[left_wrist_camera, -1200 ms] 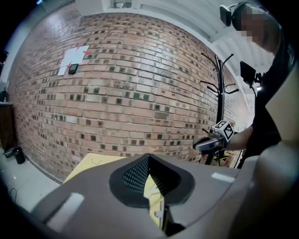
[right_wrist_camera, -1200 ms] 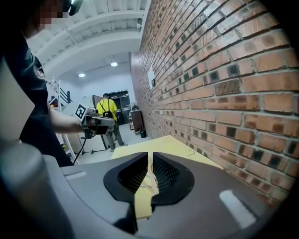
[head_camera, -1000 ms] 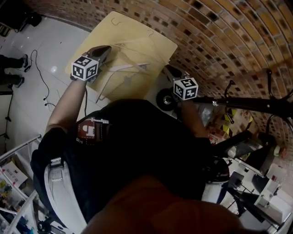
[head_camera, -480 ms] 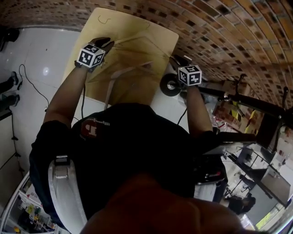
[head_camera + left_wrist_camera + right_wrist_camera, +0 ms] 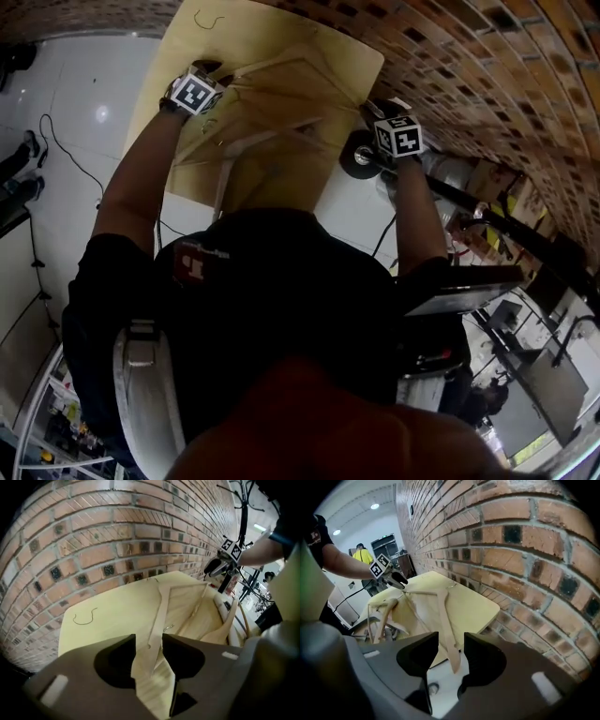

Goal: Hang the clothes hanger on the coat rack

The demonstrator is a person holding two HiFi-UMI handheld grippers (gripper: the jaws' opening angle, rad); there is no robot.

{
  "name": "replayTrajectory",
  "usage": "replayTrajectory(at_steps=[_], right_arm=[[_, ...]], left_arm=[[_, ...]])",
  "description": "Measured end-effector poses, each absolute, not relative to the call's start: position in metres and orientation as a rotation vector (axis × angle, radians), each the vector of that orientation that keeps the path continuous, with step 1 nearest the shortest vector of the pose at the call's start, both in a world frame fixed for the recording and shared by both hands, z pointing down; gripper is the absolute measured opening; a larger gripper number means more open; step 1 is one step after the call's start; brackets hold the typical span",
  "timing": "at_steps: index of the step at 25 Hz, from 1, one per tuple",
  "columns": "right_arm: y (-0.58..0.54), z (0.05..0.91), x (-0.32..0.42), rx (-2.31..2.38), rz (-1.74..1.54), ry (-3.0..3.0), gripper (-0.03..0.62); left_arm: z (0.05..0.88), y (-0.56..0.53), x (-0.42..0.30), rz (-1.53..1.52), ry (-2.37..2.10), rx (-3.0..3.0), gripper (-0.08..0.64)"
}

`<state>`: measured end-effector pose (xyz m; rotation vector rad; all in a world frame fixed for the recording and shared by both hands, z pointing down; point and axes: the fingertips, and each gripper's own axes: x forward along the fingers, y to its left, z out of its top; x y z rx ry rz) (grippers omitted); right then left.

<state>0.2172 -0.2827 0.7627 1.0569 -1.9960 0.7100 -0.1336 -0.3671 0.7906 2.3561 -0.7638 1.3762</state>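
Between the jaws of the left gripper (image 5: 149, 641) lies one arm of the wooden hanger (image 5: 161, 603), flat on the yellow table (image 5: 108, 606). The jaws are wide and have just been opening, and the pads aren't pressing on the wood. Right gripper (image 5: 451, 641) same deal: jaws spread, just been opening, the hanger's other arm tip between them with a gap on either side, the tip overhanging the table edge. The hanger's apex sits ahead of both grippers, toward the brick wall (image 5: 117, 536). Step in hand, as I read it: take hold of the hanger at both ends. To do it well, push each gripper a bit further along its arm before closing so the pads bite full wood and not the tapered tip, especially on the right. Close both together and lift level. Other hangers (image 5: 220, 625) lie just off the left gripper's right side, touching or overlapping this one, can't tell which, so raise slowly and watch for snags. The hanger's own hook isn't clearly made out; find it before carrying. Coat rack (image 5: 244, 517) stands well beyond the right gripper, away from the table.
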Motion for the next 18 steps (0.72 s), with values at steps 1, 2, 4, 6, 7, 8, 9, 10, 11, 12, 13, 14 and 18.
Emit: replayTrajectory(at_steps=[1, 2, 4, 6, 7, 8, 9, 10, 11, 12, 13, 14, 18], right_arm=[[-0.282, 0.769, 0.216, 1.035, 0.713, -1.991, 0.186], [-0.282, 0.774, 0.214, 1.018, 0.721, -1.987, 0.188], [-0.281, 0.783, 0.213, 0.992, 0.74, -1.981, 0.198], [-0.281, 0.789, 0.211, 0.967, 0.748, -1.97, 0.207], [-0.28, 0.793, 0.21, 0.953, 0.746, -1.96, 0.21], [-0.28, 0.796, 0.209, 0.939, 0.74, -1.948, 0.21], [-0.28, 0.799, 0.208, 0.926, 0.734, -1.938, 0.212], [-0.28, 0.801, 0.207, 0.916, 0.732, -1.932, 0.212], [-0.281, 0.803, 0.206, 0.912, 0.737, -1.93, 0.213], [-0.282, 0.804, 0.206, 0.916, 0.748, -1.93, 0.213], [-0.284, 0.804, 0.206, 0.924, 0.763, -1.933, 0.21], [-0.287, 0.804, 0.206, 0.93, 0.776, -1.939, 0.202], [-0.295, 0.802, 0.202, 0.94, 0.81, -1.962, 0.207]], left_arm=[[0.795, -0.365, -0.135, 1.412, -0.736, 2.346, 0.161], [0.8, -0.363, -0.136, 1.437, -0.706, 2.339, 0.161], [0.805, -0.36, -0.134, 1.457, -0.652, 2.332, 0.161], [0.808, -0.358, -0.133, 1.453, -0.609, 2.332, 0.16], [0.808, -0.357, -0.132, 1.452, -0.584, 2.336, 0.16], [0.807, -0.356, -0.131, 1.454, -0.553, 2.343, 0.161], [0.807, -0.354, -0.13, 1.458, -0.517, 2.354, 0.161], [0.807, -0.352, -0.128, 1.465, -0.48, 2.366, 0.161], [0.807, -0.351, -0.126, 1.47, -0.45, 2.375, 0.161], [0.808, -0.35, -0.125, 1.473, -0.43, 2.376, 0.161], [0.81, -0.349, -0.124, 1.47, -0.42, 2.368, 0.161], [0.81, -0.35, -0.124, 1.46, -0.42, 2.353, 0.161], [0.809, -0.361, -0.127, 1.407, -0.462, 2.325, 0.161]])
